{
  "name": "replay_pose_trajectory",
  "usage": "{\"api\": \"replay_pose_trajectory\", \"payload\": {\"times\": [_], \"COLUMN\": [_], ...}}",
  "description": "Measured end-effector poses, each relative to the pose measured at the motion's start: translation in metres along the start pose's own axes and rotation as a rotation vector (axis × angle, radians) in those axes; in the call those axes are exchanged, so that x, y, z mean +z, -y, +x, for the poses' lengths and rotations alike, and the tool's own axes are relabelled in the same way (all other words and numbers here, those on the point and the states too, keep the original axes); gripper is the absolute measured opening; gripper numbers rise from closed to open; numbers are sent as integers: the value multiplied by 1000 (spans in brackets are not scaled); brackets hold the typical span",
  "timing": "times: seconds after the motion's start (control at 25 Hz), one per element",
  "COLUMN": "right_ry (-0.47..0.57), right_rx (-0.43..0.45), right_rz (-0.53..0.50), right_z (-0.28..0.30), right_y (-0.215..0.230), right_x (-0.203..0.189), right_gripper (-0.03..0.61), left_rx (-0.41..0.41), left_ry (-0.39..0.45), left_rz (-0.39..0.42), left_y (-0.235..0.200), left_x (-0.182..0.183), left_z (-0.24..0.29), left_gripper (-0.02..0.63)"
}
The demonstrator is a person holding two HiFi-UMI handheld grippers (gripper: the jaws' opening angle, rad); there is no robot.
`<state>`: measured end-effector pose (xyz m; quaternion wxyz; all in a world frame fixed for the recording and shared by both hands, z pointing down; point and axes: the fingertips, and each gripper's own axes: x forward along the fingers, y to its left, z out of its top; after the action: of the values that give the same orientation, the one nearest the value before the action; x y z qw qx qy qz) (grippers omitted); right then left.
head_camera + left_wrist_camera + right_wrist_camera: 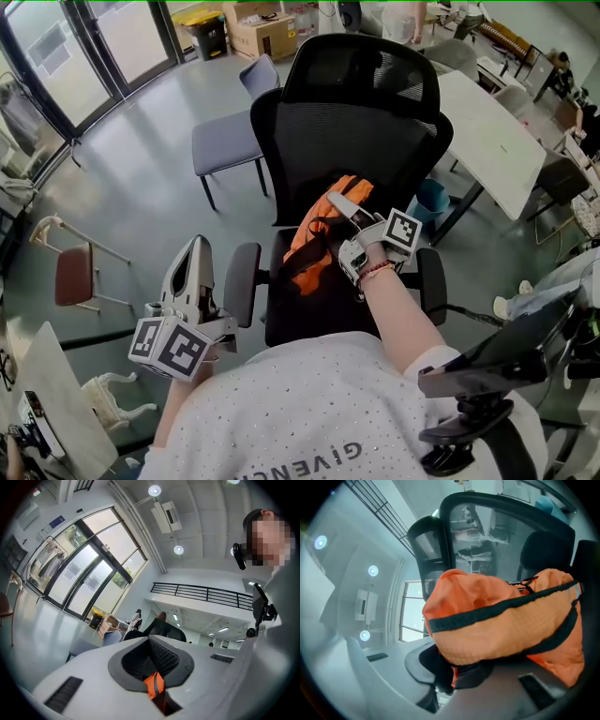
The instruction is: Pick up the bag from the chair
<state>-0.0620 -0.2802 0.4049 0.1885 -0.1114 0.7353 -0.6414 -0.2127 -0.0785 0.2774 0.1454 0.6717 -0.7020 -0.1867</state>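
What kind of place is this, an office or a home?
Most likely an open office or lab: a black mesh office chair, white desks beside it, and cardboard boxes by tall glass doors.

The bag [506,620] is matt orange cloth (black webbing straps [497,607]), the chair [361,141] black mesh.

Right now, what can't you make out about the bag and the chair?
- Head view: part of the bag, covered by the right gripper; the chair's seat front, hidden by the person's shirt.
- Right gripper view: the seat, hidden under the bag.
- Left gripper view: the bag, out of frame.
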Motion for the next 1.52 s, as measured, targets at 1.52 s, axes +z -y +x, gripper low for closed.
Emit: {"api": "replay_pose_trajectory", "payload": {"times": [1.52], "right_ry": [116], "right_rx": [259], "right_rz": [-192], "right_z": [-198], "right_y": [-198], "right_x": [-190], "right_gripper": [29], "left_rx": [-305], "left_ry": [8], "left_rz": [18], "left_y": [98], "left_x": [10], "left_z": [-192], "left_gripper": [0]}}
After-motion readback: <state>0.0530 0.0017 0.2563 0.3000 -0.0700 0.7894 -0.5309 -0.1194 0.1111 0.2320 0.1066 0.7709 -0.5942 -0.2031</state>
